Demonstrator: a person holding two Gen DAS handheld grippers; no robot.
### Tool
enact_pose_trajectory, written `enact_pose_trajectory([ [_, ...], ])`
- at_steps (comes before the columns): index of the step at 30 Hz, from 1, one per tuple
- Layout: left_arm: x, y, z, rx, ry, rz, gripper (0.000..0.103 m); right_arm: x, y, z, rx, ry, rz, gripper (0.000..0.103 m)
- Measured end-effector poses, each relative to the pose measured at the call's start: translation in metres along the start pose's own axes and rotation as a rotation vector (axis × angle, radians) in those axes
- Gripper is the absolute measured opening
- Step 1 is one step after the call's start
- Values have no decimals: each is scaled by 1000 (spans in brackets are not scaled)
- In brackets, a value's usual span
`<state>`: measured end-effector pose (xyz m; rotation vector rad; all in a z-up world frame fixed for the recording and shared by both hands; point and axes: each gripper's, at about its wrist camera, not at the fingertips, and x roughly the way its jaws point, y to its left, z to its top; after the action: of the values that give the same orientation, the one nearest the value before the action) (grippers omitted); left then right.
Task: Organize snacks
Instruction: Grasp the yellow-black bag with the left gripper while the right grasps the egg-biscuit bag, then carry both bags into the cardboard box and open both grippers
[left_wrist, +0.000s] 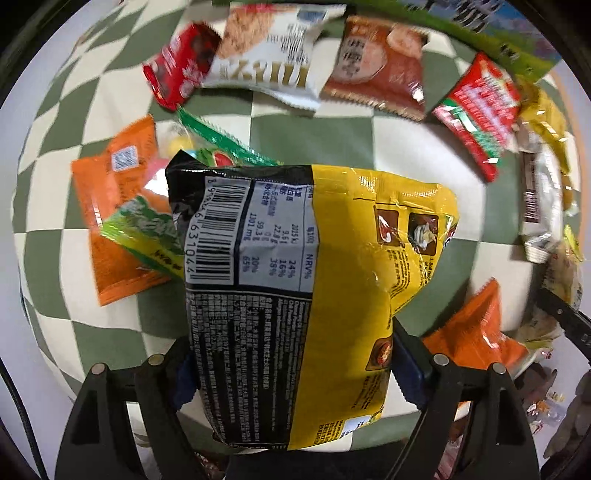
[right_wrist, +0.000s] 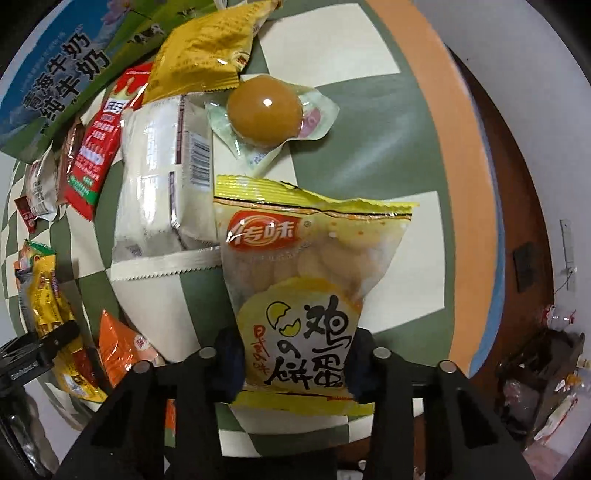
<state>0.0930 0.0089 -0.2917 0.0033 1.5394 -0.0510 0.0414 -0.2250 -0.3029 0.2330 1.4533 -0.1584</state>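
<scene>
A: Two packets are up. The left hand-held gripper (left_wrist: 291, 373) pinches the yellow-and-black noodle packet (left_wrist: 295, 288); the right hand-held gripper (right_wrist: 295, 365) pinches the egg-biscuit packet (right_wrist: 306, 288).

B: Both above the checked tabletop (right_wrist: 369, 155). Lower each gently beside like packets, I'd say.

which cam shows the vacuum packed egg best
The right wrist view: the vacuum-packed egg lies unobstructed on the checkered cloth, just beyond the egg cookie bag held by the right gripper. The left wrist view doesn't clearly show it; blurred packets crowd its right edge.
</scene>
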Motion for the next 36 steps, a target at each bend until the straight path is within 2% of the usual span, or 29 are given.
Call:
enact_pose_trajectory([
  [4,-30,3,-13,-9,-38,-27,85,-14,13,-19,5,-32,20,40],
  [7,-56,4,-18,-16,-65,-61,85,-38,18,-34,6,-61,74,40],
  [12,-119,-5,-6,-36,-144,-143,85,-100,28,-23,-64,-139,185,40],
  [17,-186,-22,61,-38,-225,-206,85,-168,55,53,-138,-238,302,40],
  [19,-212,-31,101,-31,-259,-215,85,-190,64,83,-164,-273,334,40],
  [22,-233,-39,157,-28,-301,-200,85,-210,84,127,-208,-331,337,40],
  [24,-235,-39,211,-33,-300,-186,85,-210,102,167,-229,-347,311,40],
  [26,-226,-34,244,-35,-287,-163,85,-198,110,199,-235,-326,301,40],
  [30,-185,-25,313,-56,-192,-132,85,-160,123,247,-248,-244,279,40],
  [33,-143,-18,346,-84,-98,-141,85,-121,137,292,-257,-157,268,40],
  [36,-108,-14,367,-103,-25,-142,85,-90,146,311,-274,-97,241,40],
])
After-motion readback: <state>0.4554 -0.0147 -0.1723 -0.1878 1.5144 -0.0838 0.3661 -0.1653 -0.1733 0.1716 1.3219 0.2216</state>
